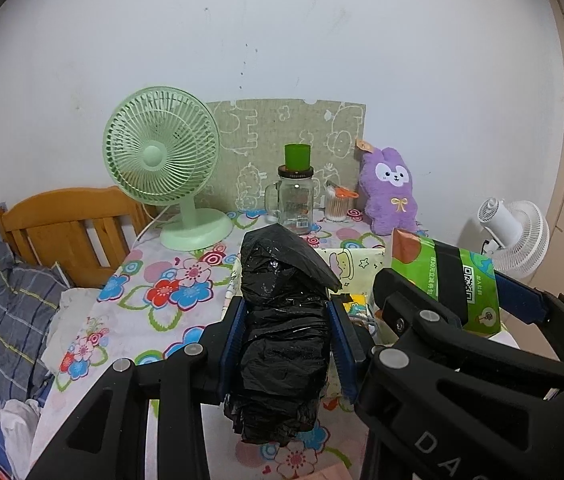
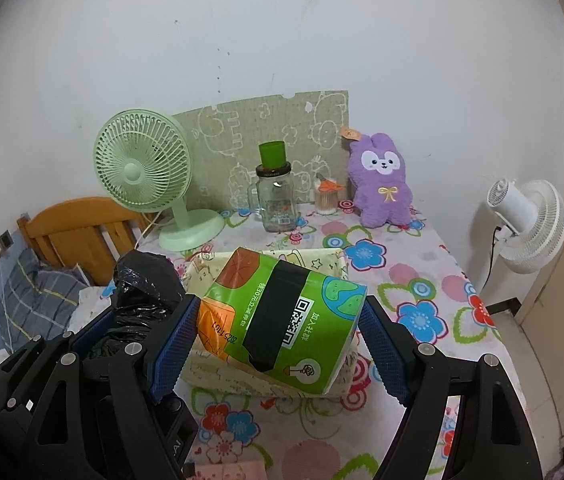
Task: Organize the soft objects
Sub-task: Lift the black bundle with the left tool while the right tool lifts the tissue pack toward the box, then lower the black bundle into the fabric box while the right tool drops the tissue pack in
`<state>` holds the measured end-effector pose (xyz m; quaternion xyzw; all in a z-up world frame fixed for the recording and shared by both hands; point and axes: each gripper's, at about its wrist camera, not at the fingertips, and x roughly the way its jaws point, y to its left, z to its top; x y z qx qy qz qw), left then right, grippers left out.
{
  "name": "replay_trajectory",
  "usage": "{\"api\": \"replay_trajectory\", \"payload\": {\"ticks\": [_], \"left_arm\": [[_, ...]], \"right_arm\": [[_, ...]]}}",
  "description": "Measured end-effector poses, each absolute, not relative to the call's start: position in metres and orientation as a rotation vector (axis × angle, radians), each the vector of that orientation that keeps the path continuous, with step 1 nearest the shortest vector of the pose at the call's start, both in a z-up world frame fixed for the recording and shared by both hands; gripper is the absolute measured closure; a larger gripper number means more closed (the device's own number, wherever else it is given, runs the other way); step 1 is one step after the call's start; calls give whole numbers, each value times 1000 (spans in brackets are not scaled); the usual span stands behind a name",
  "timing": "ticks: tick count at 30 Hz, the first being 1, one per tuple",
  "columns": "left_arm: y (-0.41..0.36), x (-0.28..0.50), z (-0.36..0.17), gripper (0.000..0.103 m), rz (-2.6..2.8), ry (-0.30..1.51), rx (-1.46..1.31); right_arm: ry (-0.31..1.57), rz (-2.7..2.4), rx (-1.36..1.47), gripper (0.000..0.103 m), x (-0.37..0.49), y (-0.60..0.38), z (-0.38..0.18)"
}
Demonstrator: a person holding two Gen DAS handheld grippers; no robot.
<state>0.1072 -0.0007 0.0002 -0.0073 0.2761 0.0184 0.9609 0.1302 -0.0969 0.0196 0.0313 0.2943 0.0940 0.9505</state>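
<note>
My left gripper [image 1: 287, 334] is shut on a crumpled black plastic bag [image 1: 285, 320] and holds it above the table, next to a pale yellow fabric basket [image 1: 361, 260]. My right gripper [image 2: 278, 344] is shut on a green tissue pack [image 2: 282, 316] with a QR code and holds it tilted over the same basket [image 2: 333, 258]. The tissue pack [image 1: 445, 280] shows in the left wrist view too, and the black bag [image 2: 142, 284] shows at the left of the right wrist view. A purple plush bunny [image 2: 381, 180] sits at the back of the table.
A green desk fan [image 1: 166, 164], a glass jar with a green cup on top [image 1: 295, 196] and a cotton-swab cup [image 1: 335, 204] stand at the back of the flowered tablecloth [image 2: 421, 280]. A bed with a wooden headboard [image 1: 62, 224] lies left. A white fan [image 2: 529, 220] stands right.
</note>
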Motion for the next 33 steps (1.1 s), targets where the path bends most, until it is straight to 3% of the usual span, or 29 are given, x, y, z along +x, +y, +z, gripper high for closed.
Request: {"api": "replay_trajectory", "payload": {"ticks": [33], "left_arm": [[12, 208, -38, 59, 34, 654, -29]], "right_arm": [[675, 226, 64, 21, 239, -81, -25]]}}
